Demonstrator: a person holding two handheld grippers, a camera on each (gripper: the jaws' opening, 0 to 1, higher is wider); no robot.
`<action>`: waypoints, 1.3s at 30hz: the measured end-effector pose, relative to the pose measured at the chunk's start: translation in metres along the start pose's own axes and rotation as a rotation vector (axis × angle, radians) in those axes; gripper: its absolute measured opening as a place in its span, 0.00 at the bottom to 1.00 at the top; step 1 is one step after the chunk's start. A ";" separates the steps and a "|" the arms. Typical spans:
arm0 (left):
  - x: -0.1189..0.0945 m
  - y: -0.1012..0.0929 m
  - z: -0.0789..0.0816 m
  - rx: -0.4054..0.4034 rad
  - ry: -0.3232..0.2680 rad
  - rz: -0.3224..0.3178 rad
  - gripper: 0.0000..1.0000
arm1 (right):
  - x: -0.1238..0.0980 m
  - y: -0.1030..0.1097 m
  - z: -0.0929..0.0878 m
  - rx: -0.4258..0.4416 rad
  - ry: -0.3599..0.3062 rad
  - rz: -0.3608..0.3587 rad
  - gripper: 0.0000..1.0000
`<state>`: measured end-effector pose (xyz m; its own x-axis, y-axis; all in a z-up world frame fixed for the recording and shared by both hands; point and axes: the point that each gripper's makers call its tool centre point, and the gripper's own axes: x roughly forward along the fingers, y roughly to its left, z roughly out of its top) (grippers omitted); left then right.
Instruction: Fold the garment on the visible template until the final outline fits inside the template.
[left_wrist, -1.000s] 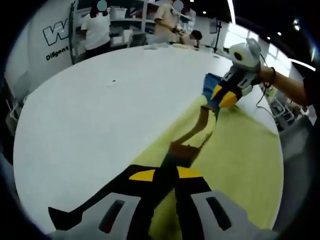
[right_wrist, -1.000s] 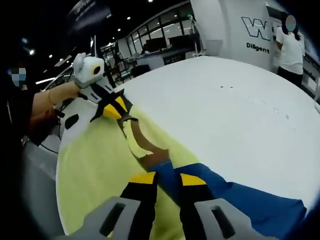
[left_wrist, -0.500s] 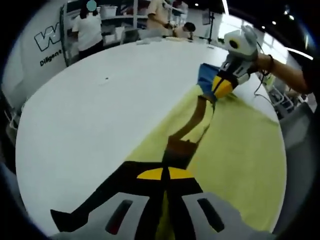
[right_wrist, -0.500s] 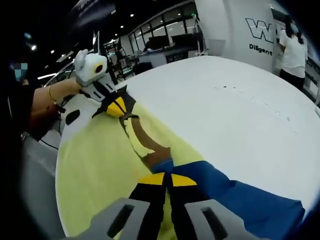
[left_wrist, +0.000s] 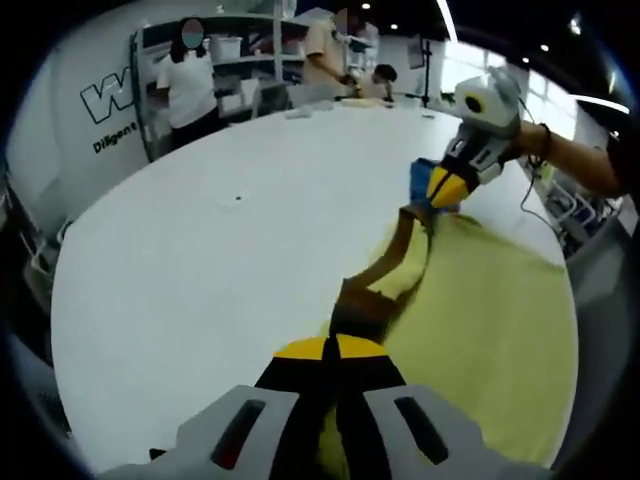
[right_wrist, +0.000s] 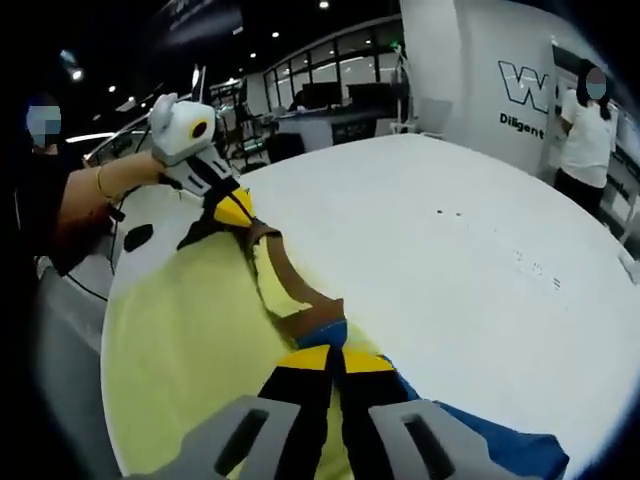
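A yellow garment (left_wrist: 480, 320) with a brown neck band (left_wrist: 362, 300) and a blue part (left_wrist: 418, 178) lies on a round white table (left_wrist: 200, 250). My left gripper (left_wrist: 331, 349) is shut on the garment's edge at the brown band. My right gripper (left_wrist: 447, 187) comes in from the upper right, pinching the edge by the blue part. In the right gripper view, the right gripper (right_wrist: 336, 359) is shut on the edge where yellow cloth (right_wrist: 180, 330) meets blue cloth (right_wrist: 490, 445). The brown band (right_wrist: 290, 285) runs stretched up to the left gripper (right_wrist: 234, 210).
People stand beyond the table's far rim (left_wrist: 195, 70) (right_wrist: 585, 110), near shelves and a white wall with lettering. A person's hand and sleeve (right_wrist: 90, 195) hold the left gripper. A dark oval mark (right_wrist: 138, 237) sits on the table (right_wrist: 450, 250) near its edge.
Both pairs of jaws have closed on the garment's edge. The edge now hangs taut between the grippers, and less of the black and blue parts shows on the table.
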<state>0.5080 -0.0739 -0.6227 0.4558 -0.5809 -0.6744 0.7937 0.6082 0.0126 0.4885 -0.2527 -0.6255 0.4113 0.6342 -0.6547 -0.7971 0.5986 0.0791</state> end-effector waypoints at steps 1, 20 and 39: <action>0.000 0.004 0.004 0.001 -0.006 0.006 0.02 | 0.000 -0.003 0.003 -0.002 -0.004 -0.006 0.00; 0.041 0.071 0.035 0.024 0.054 0.155 0.02 | 0.031 -0.071 0.042 -0.029 0.016 -0.142 0.00; 0.073 0.089 0.007 -0.052 0.139 0.234 0.02 | 0.075 -0.099 0.017 0.056 0.050 -0.213 0.00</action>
<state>0.6148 -0.0660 -0.6654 0.5618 -0.3437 -0.7525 0.6499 0.7462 0.1444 0.6059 -0.2559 -0.6697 0.5445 0.4662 -0.6973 -0.6682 0.7436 -0.0247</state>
